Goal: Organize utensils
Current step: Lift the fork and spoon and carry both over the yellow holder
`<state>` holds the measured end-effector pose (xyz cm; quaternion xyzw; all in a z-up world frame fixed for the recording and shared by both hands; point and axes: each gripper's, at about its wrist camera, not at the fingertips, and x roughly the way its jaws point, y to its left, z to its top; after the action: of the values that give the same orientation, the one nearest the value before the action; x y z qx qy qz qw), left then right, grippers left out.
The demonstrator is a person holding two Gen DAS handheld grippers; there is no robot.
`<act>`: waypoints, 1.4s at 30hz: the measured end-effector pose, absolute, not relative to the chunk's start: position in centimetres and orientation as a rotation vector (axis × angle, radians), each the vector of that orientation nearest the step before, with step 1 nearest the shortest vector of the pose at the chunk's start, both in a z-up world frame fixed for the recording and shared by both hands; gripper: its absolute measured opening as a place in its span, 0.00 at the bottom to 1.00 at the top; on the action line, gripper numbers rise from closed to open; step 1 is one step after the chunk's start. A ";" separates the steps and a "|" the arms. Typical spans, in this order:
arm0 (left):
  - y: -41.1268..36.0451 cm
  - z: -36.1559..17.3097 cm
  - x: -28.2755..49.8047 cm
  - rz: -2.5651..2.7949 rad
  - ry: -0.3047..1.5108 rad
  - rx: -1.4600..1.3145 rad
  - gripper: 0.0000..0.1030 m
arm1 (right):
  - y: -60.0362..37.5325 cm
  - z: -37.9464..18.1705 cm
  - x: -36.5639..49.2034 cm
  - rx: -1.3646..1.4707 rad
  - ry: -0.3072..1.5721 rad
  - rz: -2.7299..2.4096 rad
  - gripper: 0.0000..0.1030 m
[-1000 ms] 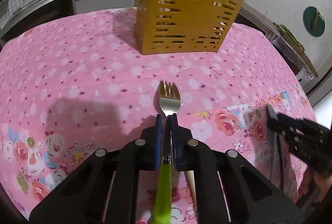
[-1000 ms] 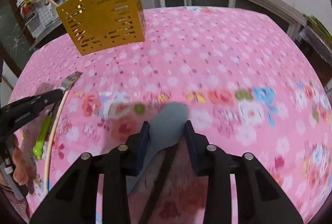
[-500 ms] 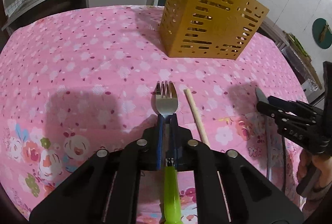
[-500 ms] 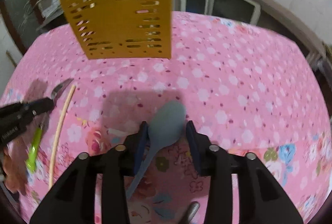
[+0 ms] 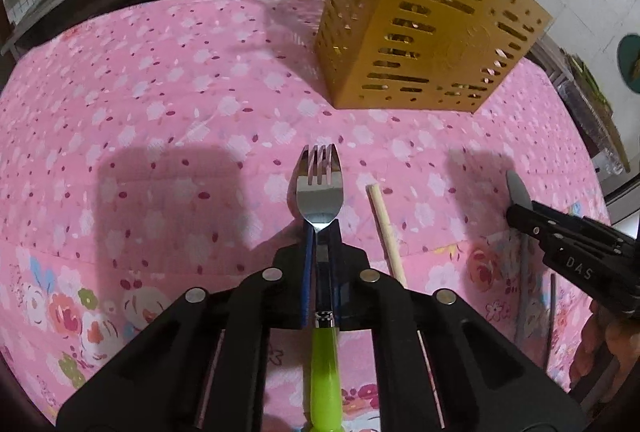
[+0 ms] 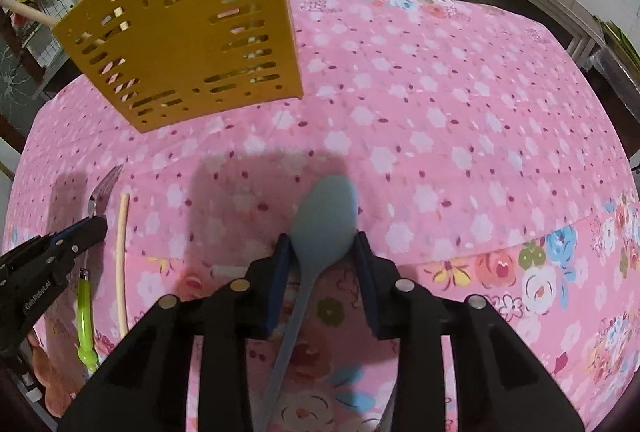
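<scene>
My left gripper (image 5: 320, 232) is shut on a fork (image 5: 319, 188) with a green handle, held above the pink tablecloth, tines pointing at the yellow slotted utensil holder (image 5: 424, 32). My right gripper (image 6: 320, 244) is shut on a grey-blue spoon (image 6: 326, 212) at its bowl, the handle trailing back. The holder (image 6: 192, 28) stands ahead and left in the right wrist view, with chopsticks sticking out of it. The right gripper (image 5: 520, 210) shows at the right of the left wrist view, and the left gripper (image 6: 94, 226) with the fork (image 6: 102, 192) at the left of the right wrist view.
A loose wooden chopstick (image 5: 386, 228) lies on the tablecloth between the two grippers; it also shows in the right wrist view (image 6: 122, 264). A dark utensil handle (image 5: 552, 312) lies near the right table edge. Kitchen counters and cabinets stand behind the table.
Both grippers have lifted and moved toward the yellow holder, which looks larger and nearer now. The chopstick has come into view beside the fork.
</scene>
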<state>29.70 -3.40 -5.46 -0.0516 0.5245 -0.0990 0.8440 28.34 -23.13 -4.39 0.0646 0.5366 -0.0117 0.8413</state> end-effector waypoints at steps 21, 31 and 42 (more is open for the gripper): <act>0.9 0.2 23.7 -0.195 0.783 -0.194 0.06 | -26.4 0.4 22.0 0.181 0.747 0.112 0.31; 0.6 2.7 21.5 -0.220 0.643 -0.187 0.06 | -26.4 2.9 18.9 0.112 0.528 0.105 0.31; -0.1 3.9 21.5 -0.239 0.593 -0.160 0.06 | -27.1 4.7 18.9 0.082 0.469 0.100 0.31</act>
<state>21.48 -0.15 3.95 -0.0786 0.2909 -0.1172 0.9463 18.88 -27.06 4.75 0.0404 0.2321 0.0498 0.9706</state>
